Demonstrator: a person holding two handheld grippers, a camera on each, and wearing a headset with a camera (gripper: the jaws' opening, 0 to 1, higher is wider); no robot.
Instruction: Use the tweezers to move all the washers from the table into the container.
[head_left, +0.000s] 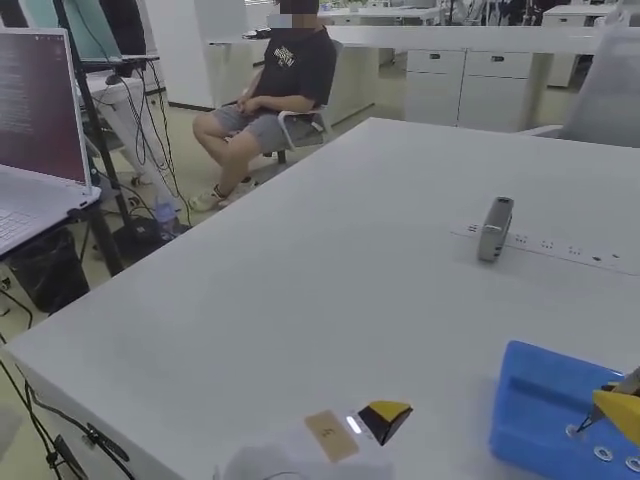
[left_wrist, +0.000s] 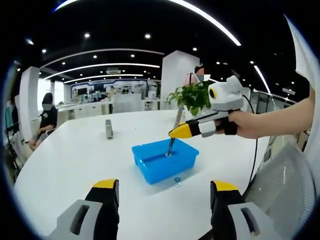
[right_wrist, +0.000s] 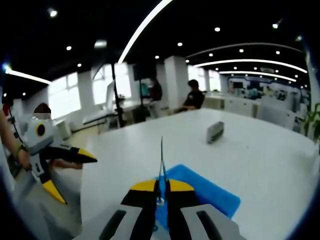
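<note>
I see the big white counter (head_left: 330, 260). The blue container (left_wrist: 160, 172) sits on it, at 12 o'clock from my left claw (left_wrist: 165, 186), which is spread wide. My right claw (left_wrist: 172, 134) is pinching the tweezers (left_wrist: 171, 146), tips down inside the container. Two little washers (left_wrist: 177, 181) lie on the counter at its 6 o'clock side.

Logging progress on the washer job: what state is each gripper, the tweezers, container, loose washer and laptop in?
container: upright, open-topped, washers inside.
tweezers: tips down inside the container.
right gripper: shut on the tweezers.
left gripper: open, holding nothing.
loose washer: lying on the table, outside the container.
laptop: open, screen lit.
</note>
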